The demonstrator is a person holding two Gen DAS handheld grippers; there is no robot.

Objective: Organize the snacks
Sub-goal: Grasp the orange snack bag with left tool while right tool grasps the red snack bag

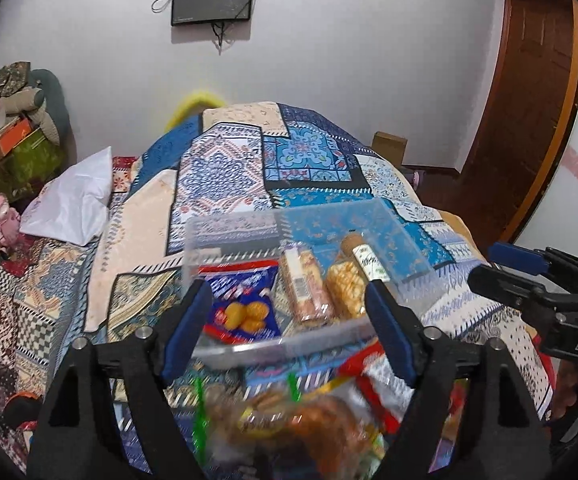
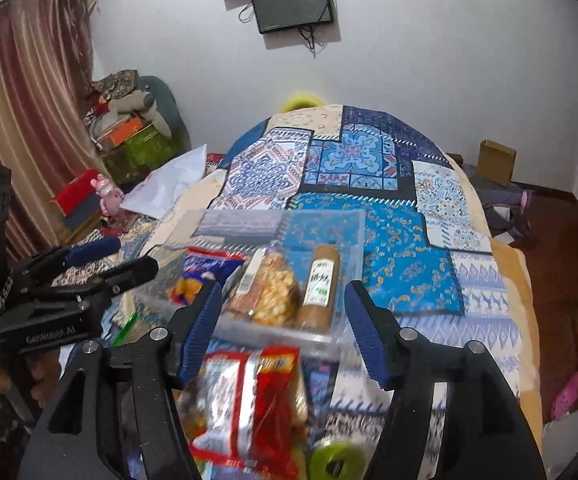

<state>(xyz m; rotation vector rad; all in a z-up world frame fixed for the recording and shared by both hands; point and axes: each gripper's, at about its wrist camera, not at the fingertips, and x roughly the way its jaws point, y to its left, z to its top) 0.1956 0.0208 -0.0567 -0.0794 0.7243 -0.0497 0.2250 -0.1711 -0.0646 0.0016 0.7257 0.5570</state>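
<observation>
A clear plastic bin (image 1: 289, 346) (image 2: 277, 334) sits on a patchwork bedspread. It holds a blue snack bag (image 1: 245, 304) (image 2: 209, 258), a clear-wrapped biscuit pack (image 1: 305, 292) (image 2: 269, 292) and a brown stick-shaped snack with a white label (image 1: 363, 256) (image 2: 321, 288). My left gripper (image 1: 289, 316) is open and empty over the bin's near side. My right gripper (image 2: 283, 326) is open and empty over the bin's near edge. Loose snacks lie in front of the bin: a red and silver packet (image 2: 249, 400) and a blurred bread bag (image 1: 301, 420).
The bedspread (image 1: 225, 168) (image 2: 409, 240) stretches beyond the bin. A white pillow (image 1: 73, 200) lies at the left. A green round object (image 2: 335, 460) lies near the right gripper. The right gripper shows in the left wrist view (image 1: 529, 280), the left one in the right wrist view (image 2: 89, 272).
</observation>
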